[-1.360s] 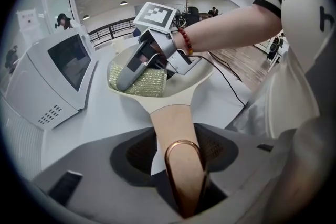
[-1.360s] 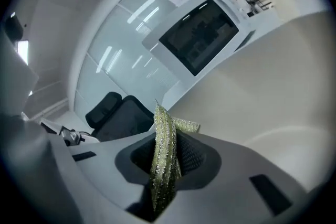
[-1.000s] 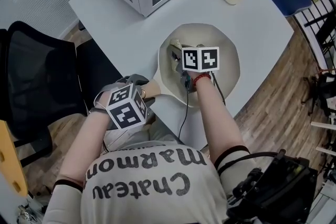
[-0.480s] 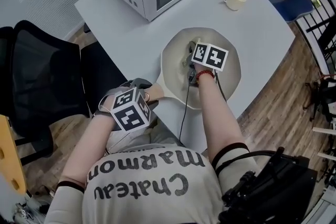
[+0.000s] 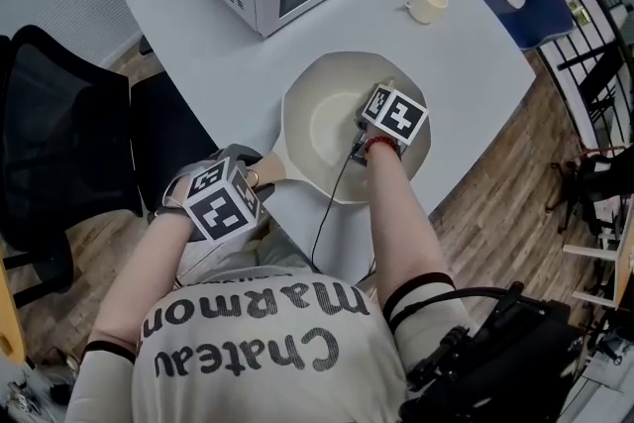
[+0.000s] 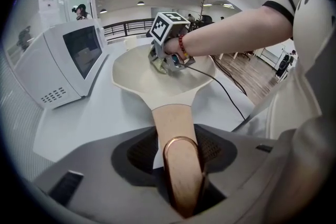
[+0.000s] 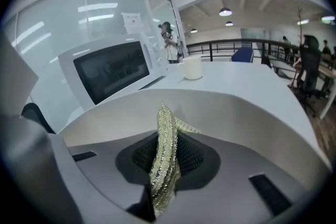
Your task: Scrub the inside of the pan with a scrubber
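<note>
Pan (image 5: 322, 129) is cream-white with pale wooden handle (image 6: 176, 123).

Beige lettered shirt (image 5: 267, 352), red bracelet (image 5: 380, 145), black-and-white marker cubes (image 5: 220, 200).

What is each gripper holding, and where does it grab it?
Left gripper: the pan, by its wooden handle; its jaws have just been closing on it. Right gripper: the sparkly scrubber, pinched by its lower end.

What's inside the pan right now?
The right gripper, shut on the scrubber, is at the right side of the pan. Elsewhere the inside looks bare; the spot beneath the gripper is covered.
</note>
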`<control>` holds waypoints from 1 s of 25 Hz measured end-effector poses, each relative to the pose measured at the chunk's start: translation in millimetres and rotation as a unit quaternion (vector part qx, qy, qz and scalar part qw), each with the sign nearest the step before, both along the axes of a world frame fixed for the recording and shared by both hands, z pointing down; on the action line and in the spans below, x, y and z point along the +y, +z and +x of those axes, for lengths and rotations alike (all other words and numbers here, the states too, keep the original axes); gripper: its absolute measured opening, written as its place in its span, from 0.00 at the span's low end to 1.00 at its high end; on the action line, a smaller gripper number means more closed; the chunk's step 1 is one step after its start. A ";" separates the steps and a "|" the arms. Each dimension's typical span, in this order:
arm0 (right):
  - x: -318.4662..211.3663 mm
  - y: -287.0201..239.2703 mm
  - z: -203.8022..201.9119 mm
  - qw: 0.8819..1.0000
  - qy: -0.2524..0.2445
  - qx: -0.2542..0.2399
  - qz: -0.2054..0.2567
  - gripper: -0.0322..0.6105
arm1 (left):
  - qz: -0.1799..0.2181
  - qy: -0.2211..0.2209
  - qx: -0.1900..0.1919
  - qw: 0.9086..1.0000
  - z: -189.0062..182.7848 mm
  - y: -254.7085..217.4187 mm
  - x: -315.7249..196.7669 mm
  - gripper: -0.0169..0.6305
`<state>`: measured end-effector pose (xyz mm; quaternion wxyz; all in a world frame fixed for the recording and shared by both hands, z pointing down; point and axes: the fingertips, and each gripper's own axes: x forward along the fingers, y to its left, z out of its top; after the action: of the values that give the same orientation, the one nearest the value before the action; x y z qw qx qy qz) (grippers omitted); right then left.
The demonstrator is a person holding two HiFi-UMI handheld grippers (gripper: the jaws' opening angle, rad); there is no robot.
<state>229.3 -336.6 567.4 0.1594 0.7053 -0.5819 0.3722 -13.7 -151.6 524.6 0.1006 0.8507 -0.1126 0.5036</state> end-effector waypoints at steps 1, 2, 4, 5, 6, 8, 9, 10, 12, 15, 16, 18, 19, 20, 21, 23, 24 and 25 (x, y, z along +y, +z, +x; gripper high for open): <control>2.1 -4.4 5.5 1.000 0.003 0.019 0.003 0.14 | 0.000 -0.004 -0.001 1.000 -1.1 -0.9 -0.9 0.35; 4.7 -9.4 11.3 0.999 0.008 0.036 0.006 0.13 | 0.000 -0.007 -0.002 1.000 -1.7 -1.9 -1.2 0.35; 10.7 -19.5 23.2 0.998 0.019 0.066 0.012 0.14 | -0.002 -0.012 0.000 1.000 -0.5 -4.0 -0.5 0.35; 13.7 -23.8 28.7 0.997 0.025 0.078 0.013 0.14 | -0.004 -0.014 0.003 1.000 0.5 -4.7 0.0 0.35; 16.5 -27.1 33.5 0.996 0.032 0.086 0.015 0.14 | -0.006 -0.017 0.006 1.000 1.0 -5.1 0.5 0.35; 21.8 -30.9 40.2 0.995 0.040 0.093 0.019 0.14 | -0.011 -0.021 0.012 1.000 0.4 -5.5 1.7 0.34; 24.6 -32.0 43.0 0.994 0.044 0.093 0.021 0.14 | -0.011 -0.021 0.013 1.000 0.2 -5.9 2.4 0.34; 27.6 -33.0 46.1 0.994 0.049 0.091 0.024 0.14 | -0.010 -0.020 0.014 1.000 0.6 -6.4 3.3 0.34; 31.5 -34.8 49.9 0.995 0.059 0.073 0.043 0.14 | -0.007 -0.015 0.015 1.000 2.6 -6.8 4.7 0.34; 29.6 -38.8 23.5 0.996 0.006 -0.016 0.083 0.14 | 0.000 -0.010 0.011 1.000 4.4 -5.3 5.4 0.34; 28.1 -43.9 1.1 0.992 -0.039 -0.065 0.097 0.14 | 0.001 -0.009 0.010 1.000 4.1 -5.0 4.6 0.34; 30.9 -61.9 -58.4 0.963 -0.147 -0.194 0.116 0.14 | 0.005 -0.009 0.009 1.000 2.9 -4.8 2.0 0.34; 37.2 -72.1 -90.4 0.937 -0.200 -0.264 0.114 0.14 | 0.007 -0.009 0.008 1.000 2.1 -4.5 1.2 0.34; 46.4 -80.1 -120.1 0.908 -0.246 -0.322 0.104 0.14 | 0.007 -0.008 0.007 1.000 1.6 -3.9 1.3 0.34; 56.8 -84.7 -145.2 0.884 -0.284 -0.362 0.087 0.14 | 0.006 -0.008 0.007 1.000 1.3 -3.3 2.3 0.34; 73.7 -84.2 -179.7 0.858 -0.338 -0.382 0.055 0.14 | 0.002 -0.010 0.010 1.000 1.7 -2.7 5.2 0.34; 78.2 -80.8 -190.6 0.855 -0.354 -0.377 0.041 0.14 | 0.002 -0.010 0.010 1.000 1.8 -3.1 5.7 0.34; 80.2 -76.4 -198.5 0.854 -0.363 -0.370 0.030 0.14 | 0.003 -0.009 0.008 1.000 1.6 -3.8 5.3 0.34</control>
<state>30.9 -256.3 491.0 0.0347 0.2581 -0.8235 0.5039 -12.1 -146.3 520.8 0.1037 0.8541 -0.1207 0.4952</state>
